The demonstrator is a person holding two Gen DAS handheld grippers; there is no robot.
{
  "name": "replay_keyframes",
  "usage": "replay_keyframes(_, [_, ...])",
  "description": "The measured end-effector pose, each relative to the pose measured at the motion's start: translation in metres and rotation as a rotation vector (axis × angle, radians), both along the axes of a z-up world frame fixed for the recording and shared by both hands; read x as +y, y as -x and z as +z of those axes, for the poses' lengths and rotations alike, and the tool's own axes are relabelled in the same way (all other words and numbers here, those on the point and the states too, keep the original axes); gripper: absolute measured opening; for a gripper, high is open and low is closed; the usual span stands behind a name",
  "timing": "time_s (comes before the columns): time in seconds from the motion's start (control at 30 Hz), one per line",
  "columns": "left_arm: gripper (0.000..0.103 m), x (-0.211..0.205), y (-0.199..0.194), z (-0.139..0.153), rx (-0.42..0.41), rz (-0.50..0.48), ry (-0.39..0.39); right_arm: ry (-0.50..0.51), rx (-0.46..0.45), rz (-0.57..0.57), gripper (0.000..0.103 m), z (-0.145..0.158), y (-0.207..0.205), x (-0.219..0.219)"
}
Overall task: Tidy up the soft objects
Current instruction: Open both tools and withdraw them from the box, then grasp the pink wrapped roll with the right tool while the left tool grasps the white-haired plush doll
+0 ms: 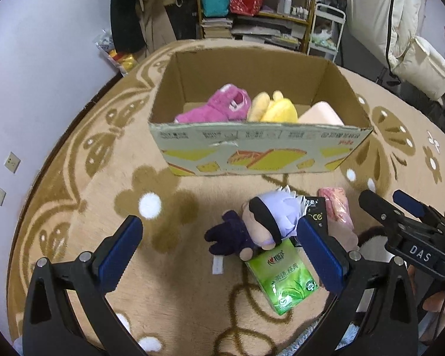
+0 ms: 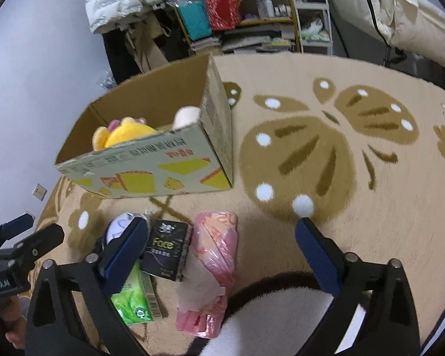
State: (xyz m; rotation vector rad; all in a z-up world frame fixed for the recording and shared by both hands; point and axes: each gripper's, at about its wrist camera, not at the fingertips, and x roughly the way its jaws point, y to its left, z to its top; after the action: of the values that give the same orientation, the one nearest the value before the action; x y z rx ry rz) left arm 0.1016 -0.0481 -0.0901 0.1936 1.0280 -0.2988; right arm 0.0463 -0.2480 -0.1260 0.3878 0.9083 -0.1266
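A cardboard box [image 1: 261, 151] stands on the rug and holds a pink plush [image 1: 219, 105], a yellow plush [image 1: 274, 108] and a pale cushion [image 1: 322, 114]. In front of it lie a small doll with white hair and a black blindfold [image 1: 264, 222], a green tissue pack [image 1: 284, 279], a black tissue pack [image 2: 166, 246] and a pink wrapped pack [image 2: 213, 252]. My left gripper [image 1: 219, 252] is open above the doll. My right gripper [image 2: 222, 252] is open over the pink pack; it also shows in the left wrist view [image 1: 391, 204].
A tan rug with brown butterfly patterns [image 2: 311, 148] covers the floor. A cluttered shelf [image 1: 252, 3] and hanging clothes stand behind the box. A white wall with sockets [image 1: 12, 161] is at left. A white and brown furry thing [image 2: 267, 320] lies near the bottom.
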Motion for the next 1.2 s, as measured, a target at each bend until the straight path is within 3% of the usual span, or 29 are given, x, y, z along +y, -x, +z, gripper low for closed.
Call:
replay_keyframes(0.17, [0.103,-0.007,-0.002,-0.013,0.042,-0.009,0.004,-0.017,0.065,-0.009,0.102,-0.015,-0.008,-0.003])
replay_keyframes(0.33, [0.103,-0.018,-0.004,-0.026,0.074,-0.026,0.000,-0.037,0.105,0.005,0.095,-0.026,-0.016,-0.004])
replay_keyframes(0.57, [0.103,-0.034,-0.007,-0.040,0.086,-0.062,-0.056,-0.054,0.138,0.008,0.093,-0.033,-0.018,-0.003])
replay_keyframes(0.73, [0.103,-0.037,-0.014,-0.050,0.111,-0.052,-0.061,-0.061,0.186,0.021,0.085,-0.045,-0.025,-0.002])
replay_keyframes(1.2, [0.103,-0.041,-0.024,-0.066,0.154,-0.051,-0.062,-0.052,0.217,0.033,0.083,-0.057,-0.031,0.001])
